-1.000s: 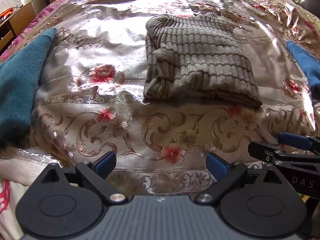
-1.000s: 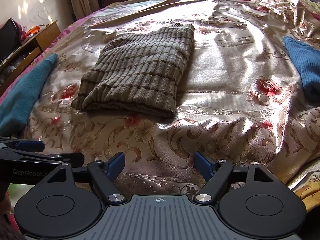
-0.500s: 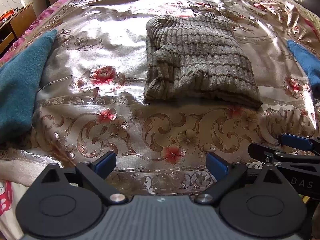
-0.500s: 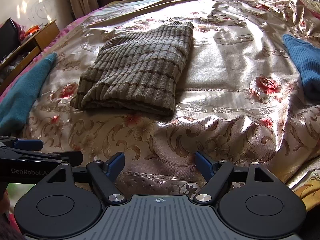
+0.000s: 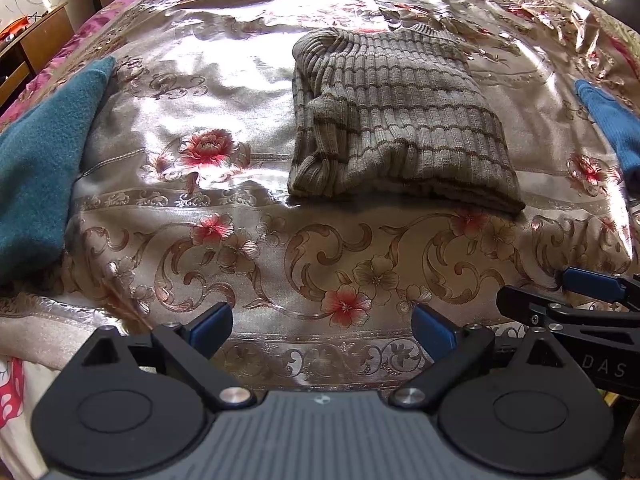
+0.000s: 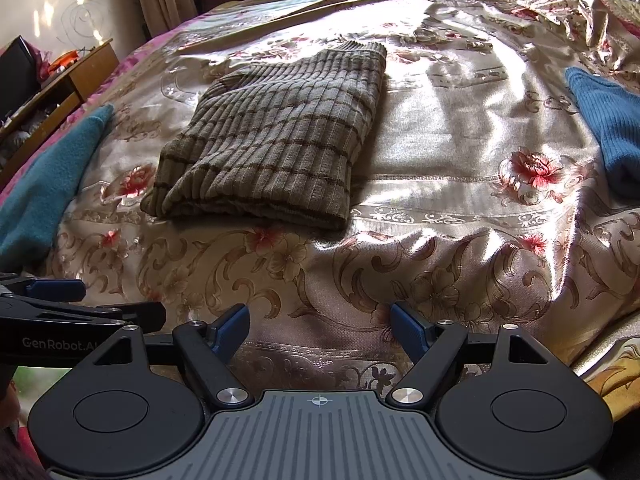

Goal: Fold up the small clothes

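Both the left gripper (image 5: 322, 326) and right gripper (image 6: 320, 326) have jaws spread wide, holding nothing, above the bed (image 5: 240, 80)'s near edge. The folded sweater (image 5: 396, 128) lies mid-bed, well apart from both.

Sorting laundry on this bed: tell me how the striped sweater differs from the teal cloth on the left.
The sweater is ribbed grey-brown with dark stripes; the teal cloth is plain and fuzzy. The sweater lies folded into a neat block mid-bed; the teal cloth lies at the bed's left edge, partly cut off, so I cannot tell its fold. Both rest on the bedspread, apart from each other and untouched by either open gripper.
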Tool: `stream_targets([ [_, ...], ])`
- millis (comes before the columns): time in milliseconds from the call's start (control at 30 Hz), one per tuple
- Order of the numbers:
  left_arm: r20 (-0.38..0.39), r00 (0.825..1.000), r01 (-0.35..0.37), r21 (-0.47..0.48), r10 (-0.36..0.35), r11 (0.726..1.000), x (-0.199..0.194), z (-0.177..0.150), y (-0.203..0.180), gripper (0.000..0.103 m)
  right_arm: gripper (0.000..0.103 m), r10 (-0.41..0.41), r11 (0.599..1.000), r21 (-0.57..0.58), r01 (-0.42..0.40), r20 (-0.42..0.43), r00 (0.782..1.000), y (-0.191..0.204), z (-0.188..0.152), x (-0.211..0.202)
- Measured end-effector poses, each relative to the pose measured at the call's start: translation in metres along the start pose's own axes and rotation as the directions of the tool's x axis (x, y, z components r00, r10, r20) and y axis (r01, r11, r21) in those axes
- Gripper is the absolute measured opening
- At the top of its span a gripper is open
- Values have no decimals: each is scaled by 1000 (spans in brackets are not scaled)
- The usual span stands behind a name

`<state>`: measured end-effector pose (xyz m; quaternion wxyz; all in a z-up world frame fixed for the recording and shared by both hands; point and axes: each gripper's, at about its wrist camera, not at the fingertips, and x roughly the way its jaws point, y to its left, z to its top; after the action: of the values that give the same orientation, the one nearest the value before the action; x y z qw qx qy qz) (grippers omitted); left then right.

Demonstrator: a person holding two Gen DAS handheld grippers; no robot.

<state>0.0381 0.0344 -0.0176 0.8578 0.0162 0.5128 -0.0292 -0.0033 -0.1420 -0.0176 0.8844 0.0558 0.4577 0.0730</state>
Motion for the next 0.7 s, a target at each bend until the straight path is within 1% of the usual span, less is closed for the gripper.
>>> stream_targets([
  [167,-12,1000,0,-5,0,1000,1,0,0,100,79,-2,1000,-1,2,-3,1000,0,-2,1],
  [700,-10,1000,-8,-2,8,1000,-1,-1,-1,100,79,-1,1000,0,1,-4,1000,0,-1,0],
])
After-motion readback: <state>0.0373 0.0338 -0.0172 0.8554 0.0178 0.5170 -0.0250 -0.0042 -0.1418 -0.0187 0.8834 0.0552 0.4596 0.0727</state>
